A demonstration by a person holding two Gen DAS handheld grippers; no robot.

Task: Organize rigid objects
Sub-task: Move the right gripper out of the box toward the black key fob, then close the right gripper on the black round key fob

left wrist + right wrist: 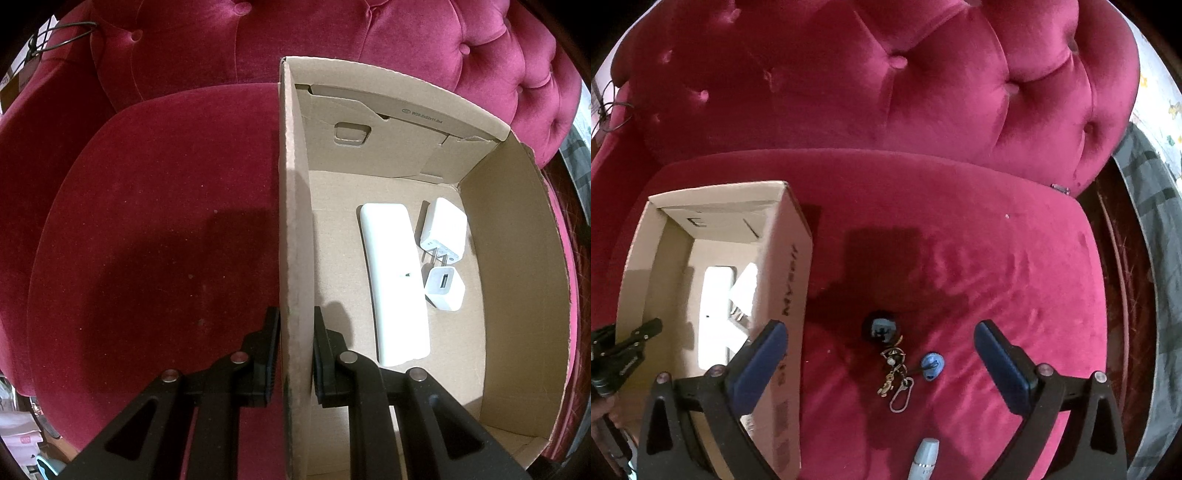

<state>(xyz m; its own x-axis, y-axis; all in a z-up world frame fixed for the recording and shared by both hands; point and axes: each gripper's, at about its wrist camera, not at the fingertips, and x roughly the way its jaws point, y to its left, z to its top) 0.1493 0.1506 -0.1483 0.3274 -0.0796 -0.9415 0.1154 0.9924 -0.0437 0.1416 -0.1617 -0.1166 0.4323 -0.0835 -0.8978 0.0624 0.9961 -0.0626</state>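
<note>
An open cardboard box stands on a red velvet sofa seat. Inside lie a long white device, a large white charger and a small white charger. My left gripper is shut on the box's left wall, one finger on each side. In the right wrist view my right gripper is open above a keychain with a dark ball and a blue tag on the seat. The box stands at its left.
A white tube lies on the seat at the near edge below the keychain. The tufted sofa back rises behind. A grey cloth hangs off the sofa's right side. The left gripper also shows at the left edge.
</note>
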